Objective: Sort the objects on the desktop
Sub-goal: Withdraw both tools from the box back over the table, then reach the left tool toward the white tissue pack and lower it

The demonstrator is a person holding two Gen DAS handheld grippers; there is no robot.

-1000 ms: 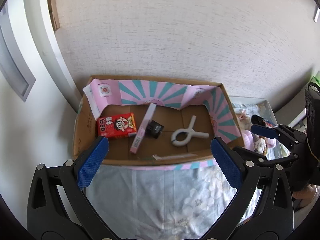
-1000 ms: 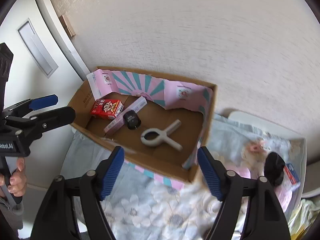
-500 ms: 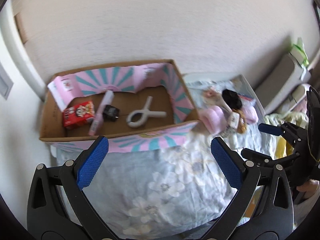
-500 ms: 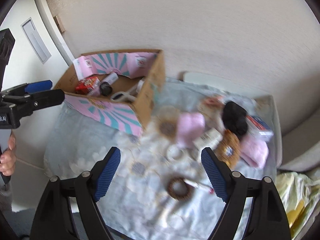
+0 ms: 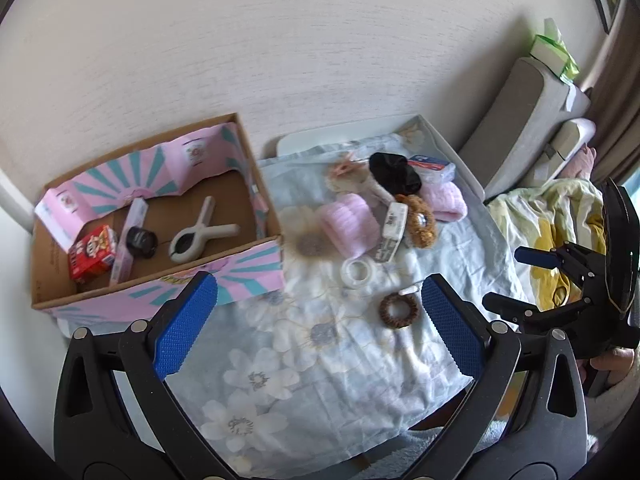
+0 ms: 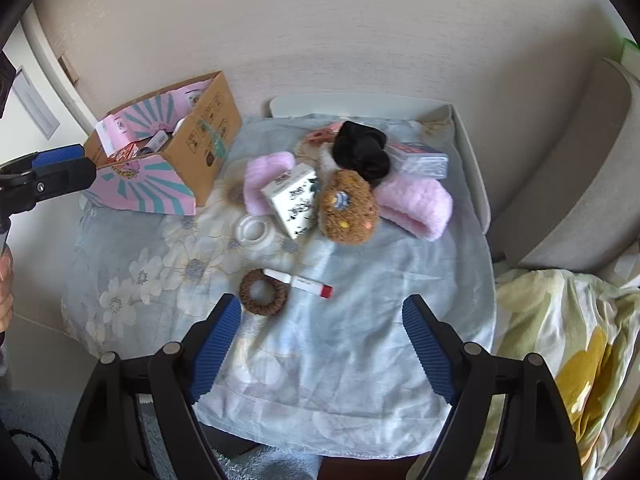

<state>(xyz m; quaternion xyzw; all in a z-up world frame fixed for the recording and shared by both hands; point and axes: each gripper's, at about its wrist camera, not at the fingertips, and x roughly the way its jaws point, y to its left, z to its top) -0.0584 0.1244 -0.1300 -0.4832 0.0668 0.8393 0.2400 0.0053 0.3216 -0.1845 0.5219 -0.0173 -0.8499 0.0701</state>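
You have pulled both grippers back and swung them away from the cardboard box (image 5: 160,216). It now sits beyond your left gripper's (image 5: 318,328) left jaw, no longer between the jaws. Ahead of your right gripper (image 6: 320,340), the brown hair tie (image 6: 264,292) and the white tube (image 6: 298,280) have come into sight.

My right camera sees little inside the cardboard box (image 6: 208,136), because its near wall hides most of what lies there; only the tops of a few things show. The print on the white carton (image 6: 294,200) is too small for me to read. In my left view the small white stick (image 5: 409,291) is mostly hidden behind my own fingertip (image 5: 452,326). The bodies of both my grippers are cut off by the lower edges.
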